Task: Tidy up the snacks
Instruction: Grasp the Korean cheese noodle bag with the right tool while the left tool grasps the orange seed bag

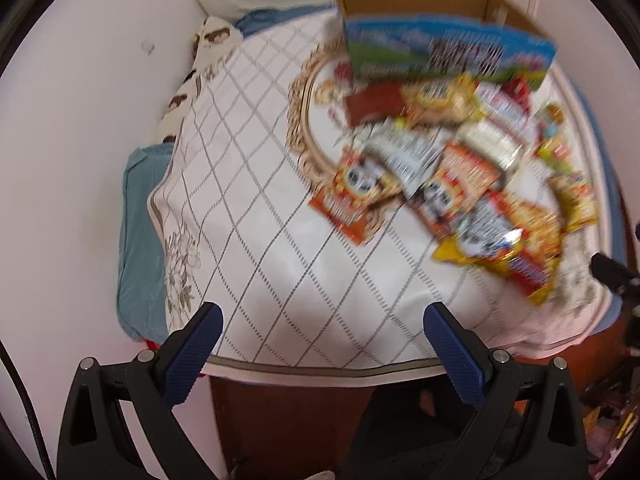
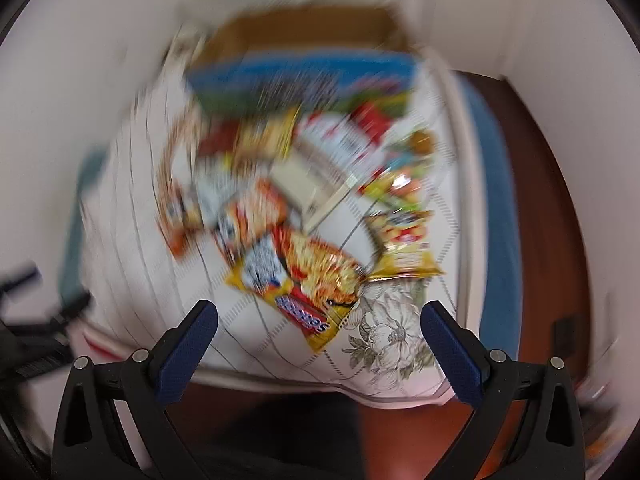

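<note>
The snack packets lie in a loose heap on the right half of the worktop, several overlapping one another. Nearest the front edge is a large yellow and red noodle packet, with a smaller yellow packet just beside it on its right. Two orange packets with panda faces lie toward the middle of the heap. Behind the heap, at the far side of the worktop, stands an open cardboard box with a blue and green printed front; the closest packets touch its base. Both views are blurred, the right wrist view heavily, so print on most packets cannot be read. A white quilted cloth with a grey diamond pattern and flower motifs covers the worktop. The left tongs stand wide apart and empty above the near edge. The right tongs are likewise spread apart, holding nothing, just short of the noodle packet.
</note>
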